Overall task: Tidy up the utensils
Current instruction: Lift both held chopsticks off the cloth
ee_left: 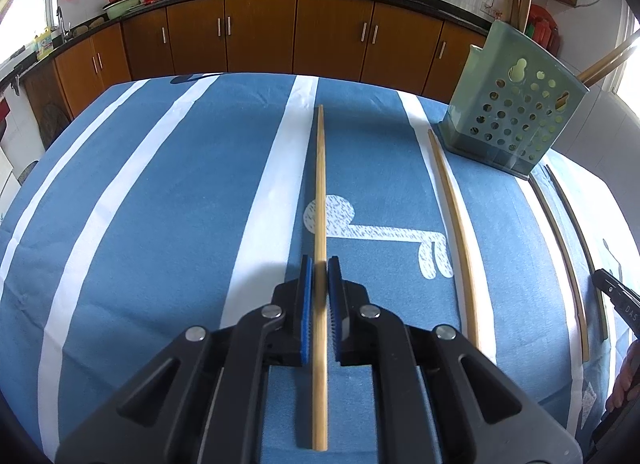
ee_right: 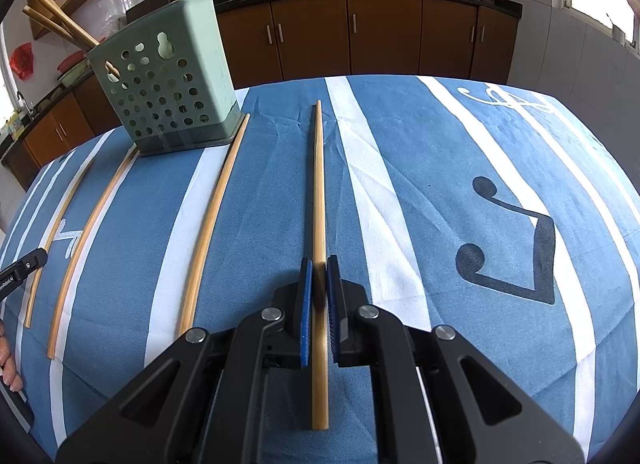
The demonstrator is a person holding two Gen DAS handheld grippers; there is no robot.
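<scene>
Several bamboo chopsticks lie lengthwise on the blue striped cloth. In the left wrist view my left gripper (ee_left: 320, 264) straddles one chopstick (ee_left: 320, 192); the blue pads sit close on either side with a small gap, and the stick rests on the cloth. In the right wrist view my right gripper (ee_right: 319, 262) straddles another chopstick (ee_right: 318, 184) the same way. A green perforated holder (ee_left: 516, 116) with chopsticks standing in it sits at the far right; it also shows in the right wrist view (ee_right: 168, 80) at the far left.
More chopsticks lie between the grippers (ee_left: 456, 216) (ee_right: 212, 216) (ee_right: 92, 240). The cloth-covered table (ee_right: 460, 144) ends ahead; brown kitchen cabinets (ee_left: 260, 32) and a counter with woks stand beyond. The other gripper's tip shows at the frame edge (ee_left: 616, 296).
</scene>
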